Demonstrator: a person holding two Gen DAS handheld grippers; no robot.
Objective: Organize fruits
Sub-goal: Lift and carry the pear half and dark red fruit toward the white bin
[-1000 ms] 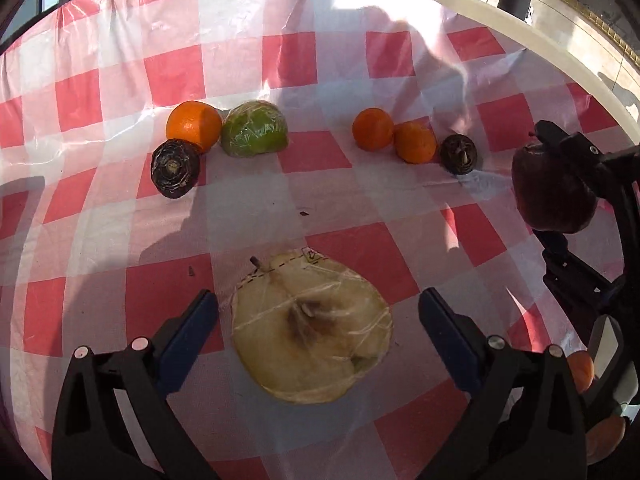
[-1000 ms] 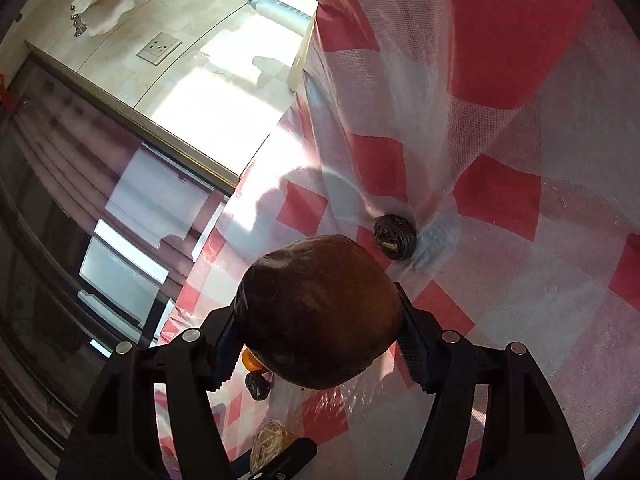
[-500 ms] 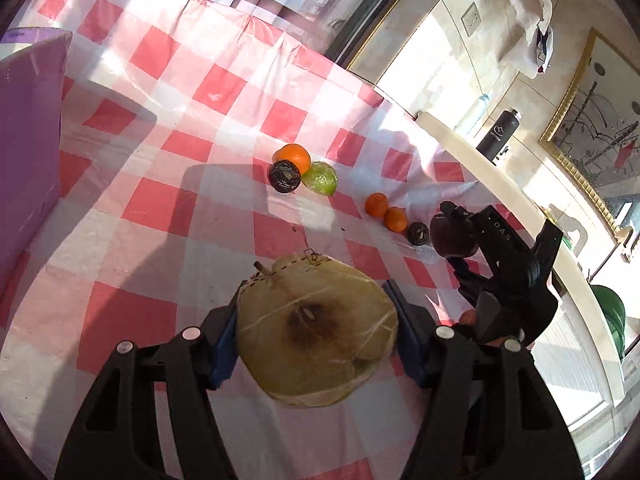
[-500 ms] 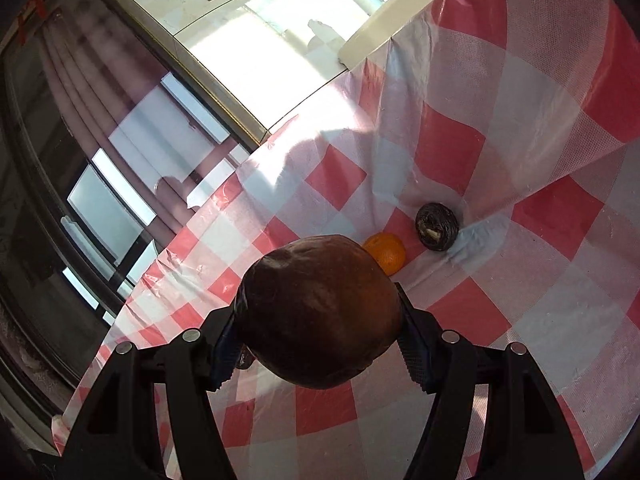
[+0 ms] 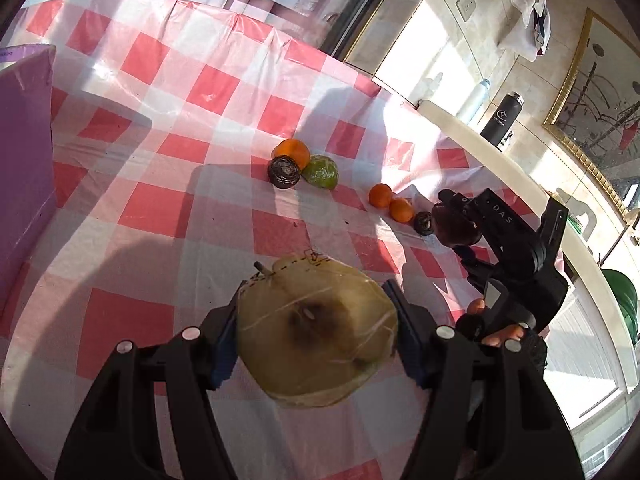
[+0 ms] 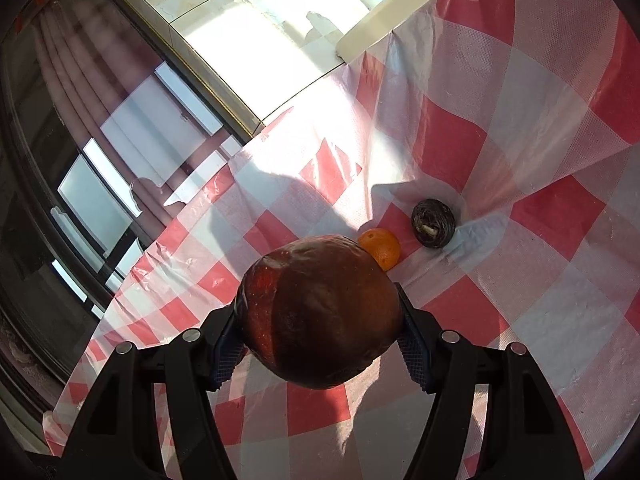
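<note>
The left gripper [image 5: 316, 340] is pinching a wrapped half pear [image 5: 316, 336] between its 2 pads above the tablecloth [image 5: 160, 208], while the right gripper [image 6: 320, 320] is clamping a dark apple [image 6: 320, 312] near the cloth's far edge.

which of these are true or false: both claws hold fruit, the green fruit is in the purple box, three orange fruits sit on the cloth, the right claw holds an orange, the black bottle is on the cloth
1. Both claws hold fruit. True: the left claw is shut on the wrapped pear half, and the right claw is shut on the dark red apple.
2. The green fruit is in the purple box. False: it lies on the checked cloth, touching the large orange.
3. Three orange fruits sit on the cloth. True.
4. The right claw holds an orange. False: it holds the dark red apple.
5. The black bottle is on the cloth. False: it stands on the ledge beyond the cloth.
</note>
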